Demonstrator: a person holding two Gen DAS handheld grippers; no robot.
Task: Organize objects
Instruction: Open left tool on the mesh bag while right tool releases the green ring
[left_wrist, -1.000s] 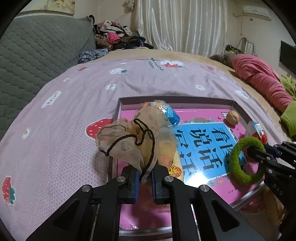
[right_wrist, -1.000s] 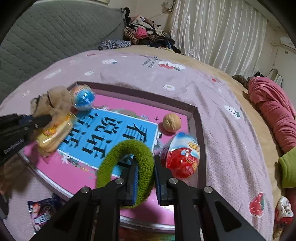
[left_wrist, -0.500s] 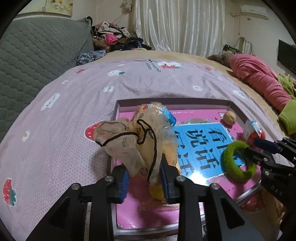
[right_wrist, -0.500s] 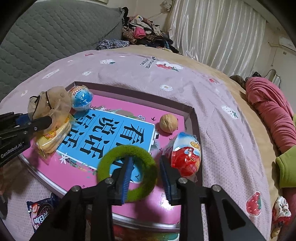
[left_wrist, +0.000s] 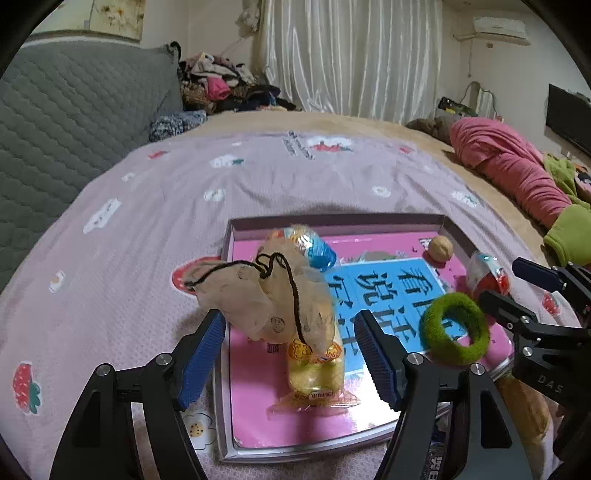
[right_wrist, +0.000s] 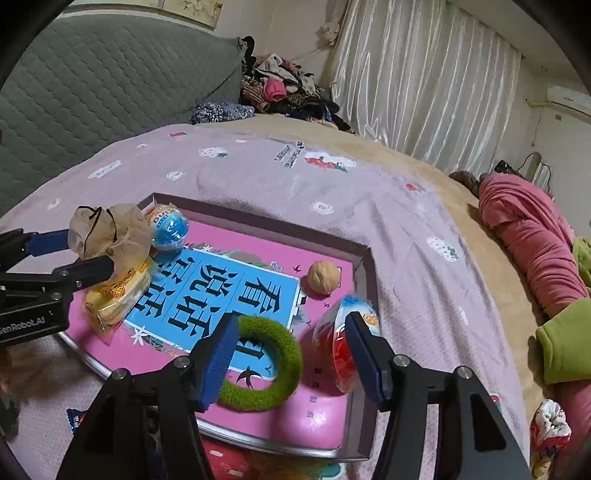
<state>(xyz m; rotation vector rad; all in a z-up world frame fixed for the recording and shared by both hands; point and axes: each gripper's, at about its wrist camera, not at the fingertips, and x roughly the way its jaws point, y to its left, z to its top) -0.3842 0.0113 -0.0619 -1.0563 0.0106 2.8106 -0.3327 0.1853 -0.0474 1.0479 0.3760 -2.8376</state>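
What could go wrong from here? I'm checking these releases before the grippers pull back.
1. The beige drawstring pouch stands slumped on the yellow snack packet, between the opening left gripper pads; pulling back could snag its black cord or topple it.
2. The green ring lies between the opening right gripper pads, touching one; withdrawal might drag it against the red egg toy.
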